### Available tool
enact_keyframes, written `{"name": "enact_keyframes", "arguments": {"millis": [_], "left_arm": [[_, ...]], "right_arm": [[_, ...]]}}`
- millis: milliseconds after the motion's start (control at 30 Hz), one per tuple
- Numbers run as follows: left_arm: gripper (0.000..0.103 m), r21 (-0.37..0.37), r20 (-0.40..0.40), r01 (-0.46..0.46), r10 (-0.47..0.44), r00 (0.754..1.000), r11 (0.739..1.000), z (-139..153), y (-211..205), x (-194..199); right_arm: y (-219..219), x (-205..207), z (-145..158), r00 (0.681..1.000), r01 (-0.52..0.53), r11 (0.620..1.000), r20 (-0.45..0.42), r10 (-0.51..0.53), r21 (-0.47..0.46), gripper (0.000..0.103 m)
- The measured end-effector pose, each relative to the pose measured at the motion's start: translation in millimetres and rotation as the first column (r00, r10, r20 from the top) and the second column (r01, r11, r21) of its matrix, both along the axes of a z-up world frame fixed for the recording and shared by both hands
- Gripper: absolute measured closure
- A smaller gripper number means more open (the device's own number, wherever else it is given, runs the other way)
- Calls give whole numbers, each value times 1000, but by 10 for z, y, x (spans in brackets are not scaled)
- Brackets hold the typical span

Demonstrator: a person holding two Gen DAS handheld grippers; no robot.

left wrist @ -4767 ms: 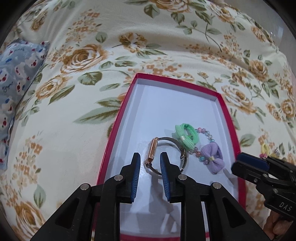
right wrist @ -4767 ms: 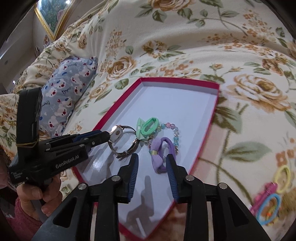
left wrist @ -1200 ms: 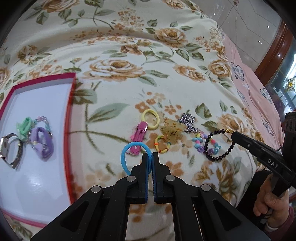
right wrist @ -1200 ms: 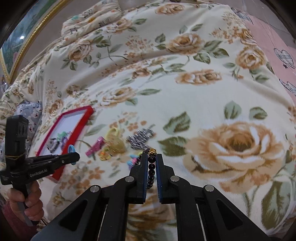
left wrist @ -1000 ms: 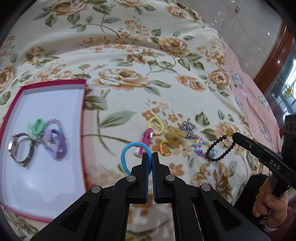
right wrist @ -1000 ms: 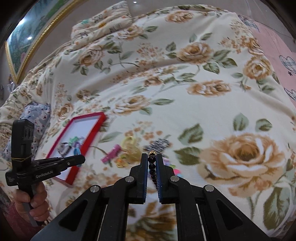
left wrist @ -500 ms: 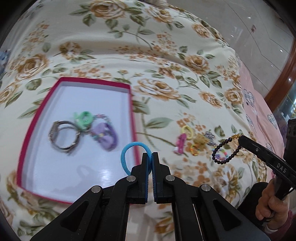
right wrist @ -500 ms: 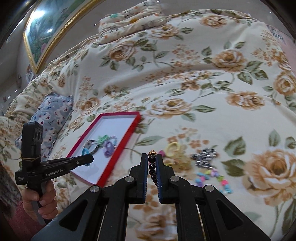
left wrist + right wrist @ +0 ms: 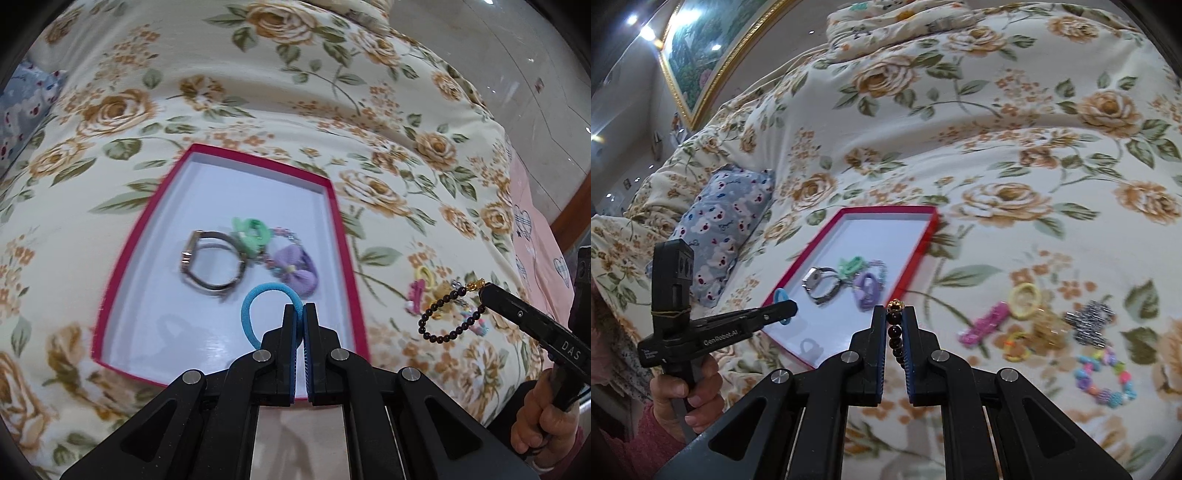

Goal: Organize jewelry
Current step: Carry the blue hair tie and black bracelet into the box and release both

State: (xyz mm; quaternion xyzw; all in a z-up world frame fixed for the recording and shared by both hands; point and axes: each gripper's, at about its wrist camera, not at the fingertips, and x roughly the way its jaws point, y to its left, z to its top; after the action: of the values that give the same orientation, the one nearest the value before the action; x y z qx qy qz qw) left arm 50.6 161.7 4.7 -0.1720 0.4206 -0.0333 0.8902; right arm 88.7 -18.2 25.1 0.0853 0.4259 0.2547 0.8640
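Observation:
A red-rimmed box (image 9: 341, 236) with a white floor lies on the floral bedspread and also shows in the right wrist view (image 9: 916, 254). In it lie a watch (image 9: 207, 266), a green hair tie (image 9: 251, 232) and a purple bow tie (image 9: 295, 269). My left gripper (image 9: 300, 308) is shut on a blue hair tie (image 9: 255, 314) and holds it above the box's near part. My right gripper (image 9: 896, 312) is shut on a black bead bracelet (image 9: 448, 314) with a gold bead, held above the bedspread right of the box.
Loose pieces lie on the bedspread right of the box: a pink clip (image 9: 984, 323), a yellow hair tie (image 9: 1025, 295), a silver chain (image 9: 1089, 323), a coloured bead bracelet (image 9: 1106, 380). A blue patterned pillow (image 9: 727, 225) lies left of the box.
Both grippers have moved left toward the box, each still holding its piece. The blue hair tie now hangs over the box floor, and the box sits larger and more central.

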Motion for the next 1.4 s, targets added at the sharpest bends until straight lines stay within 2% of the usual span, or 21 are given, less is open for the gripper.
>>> {"name": "enact_keyframes", "arguments": {"millis": [467, 733, 1067, 1400], "left_arm": [[101, 22, -56, -79, 80, 995, 997, -116, 377, 81], [101, 52, -108, -103, 109, 988, 993, -289, 500, 340], [101, 63, -162, -84, 93, 982, 994, -562, 500, 615], [97, 94, -158, -79, 93, 983, 992, -594, 444, 674]], "right_arm": [[749, 253, -159, 989, -141, 989, -46, 143, 55, 95], [1055, 425, -429, 978, -183, 982, -93, 186, 45, 95], [1000, 669, -783, 979, -144, 989, -148, 140, -18, 95], [988, 718, -910, 978, -145, 987, -164, 133, -67, 94]]}}
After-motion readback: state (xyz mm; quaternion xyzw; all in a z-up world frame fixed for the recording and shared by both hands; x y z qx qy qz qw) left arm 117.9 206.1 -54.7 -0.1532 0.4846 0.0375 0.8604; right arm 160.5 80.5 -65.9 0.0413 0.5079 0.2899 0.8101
